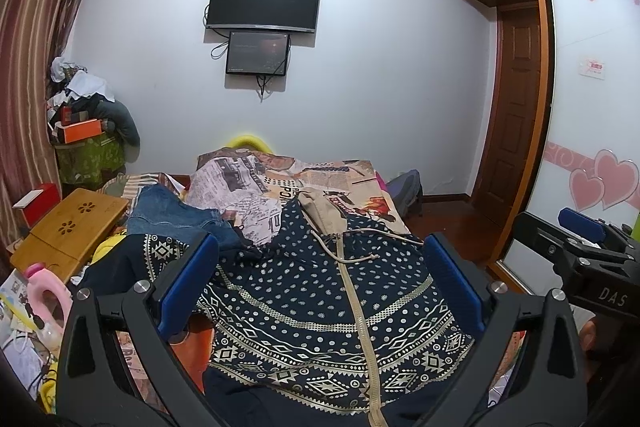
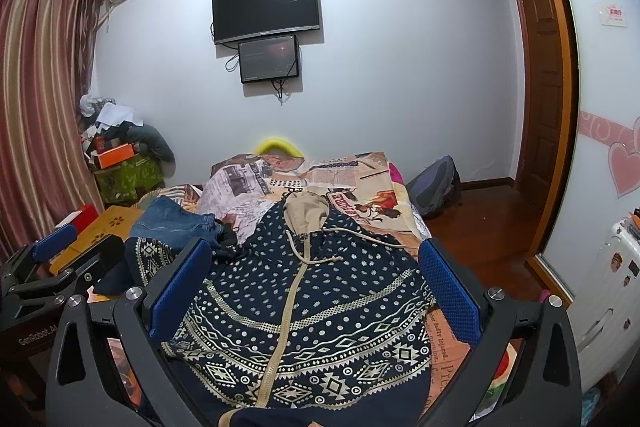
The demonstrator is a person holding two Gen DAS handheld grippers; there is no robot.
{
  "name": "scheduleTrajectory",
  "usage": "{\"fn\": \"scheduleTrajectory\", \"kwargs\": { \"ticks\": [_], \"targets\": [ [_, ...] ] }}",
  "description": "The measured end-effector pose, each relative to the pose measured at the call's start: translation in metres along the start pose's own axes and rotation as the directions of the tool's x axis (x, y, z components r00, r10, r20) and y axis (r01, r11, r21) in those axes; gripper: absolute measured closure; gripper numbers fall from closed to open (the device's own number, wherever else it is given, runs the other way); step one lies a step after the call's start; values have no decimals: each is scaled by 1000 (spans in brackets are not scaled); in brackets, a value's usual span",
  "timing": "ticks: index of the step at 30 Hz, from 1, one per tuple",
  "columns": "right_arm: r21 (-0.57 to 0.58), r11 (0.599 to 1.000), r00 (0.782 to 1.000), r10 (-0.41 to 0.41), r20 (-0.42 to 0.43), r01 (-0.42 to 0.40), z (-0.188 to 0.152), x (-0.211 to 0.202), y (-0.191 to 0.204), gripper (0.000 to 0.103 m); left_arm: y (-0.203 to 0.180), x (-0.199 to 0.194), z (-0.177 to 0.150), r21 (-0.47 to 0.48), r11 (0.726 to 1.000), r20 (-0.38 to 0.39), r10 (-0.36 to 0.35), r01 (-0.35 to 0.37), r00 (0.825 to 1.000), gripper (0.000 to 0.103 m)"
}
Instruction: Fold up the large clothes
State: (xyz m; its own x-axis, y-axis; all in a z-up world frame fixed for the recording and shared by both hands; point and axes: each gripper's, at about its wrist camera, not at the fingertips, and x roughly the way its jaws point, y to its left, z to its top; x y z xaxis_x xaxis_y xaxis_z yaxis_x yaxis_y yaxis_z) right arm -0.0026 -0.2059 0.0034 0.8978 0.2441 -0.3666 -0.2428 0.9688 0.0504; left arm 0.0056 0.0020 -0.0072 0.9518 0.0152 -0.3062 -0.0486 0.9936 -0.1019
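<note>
A navy zip-front hooded sweatshirt with cream dots and geometric bands (image 1: 320, 307) lies spread face up across the lower centre of both views, on a bed covered by a newspaper-print sheet (image 1: 248, 187). Its beige hood (image 1: 324, 215) points toward the far wall, and the cream zipper (image 1: 360, 319) runs down the middle of the frame toward the camera. One patterned sleeve (image 1: 132, 259) lies out at the lower left.

The left gripper (image 1: 320, 287) hovers over the garment with its blue-padded jaws spread wide, holding nothing. The right gripper (image 2: 312, 291) is likewise released, its jaws well apart above the hem. In the left wrist view the right gripper shows at the right edge; in the right wrist view the left gripper (image 2: 60, 259) shows at the left edge.

Folded blue denim jeans (image 1: 176, 219) lie just beyond the sleeve at centre left. A black wall-mounted television (image 1: 262, 1) hangs at upper centre.
</note>
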Motion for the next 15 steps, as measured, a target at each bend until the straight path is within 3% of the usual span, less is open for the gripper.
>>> {"fn": "scheduleTrajectory", "kwargs": {
  "ticks": [15],
  "targets": [
    [3, 1000, 1000, 4, -8, -4, 1, 2, -2, 0, 3, 1, -1, -7, 1000, -6, 1, -1, 1000, 0]
  ]
}}
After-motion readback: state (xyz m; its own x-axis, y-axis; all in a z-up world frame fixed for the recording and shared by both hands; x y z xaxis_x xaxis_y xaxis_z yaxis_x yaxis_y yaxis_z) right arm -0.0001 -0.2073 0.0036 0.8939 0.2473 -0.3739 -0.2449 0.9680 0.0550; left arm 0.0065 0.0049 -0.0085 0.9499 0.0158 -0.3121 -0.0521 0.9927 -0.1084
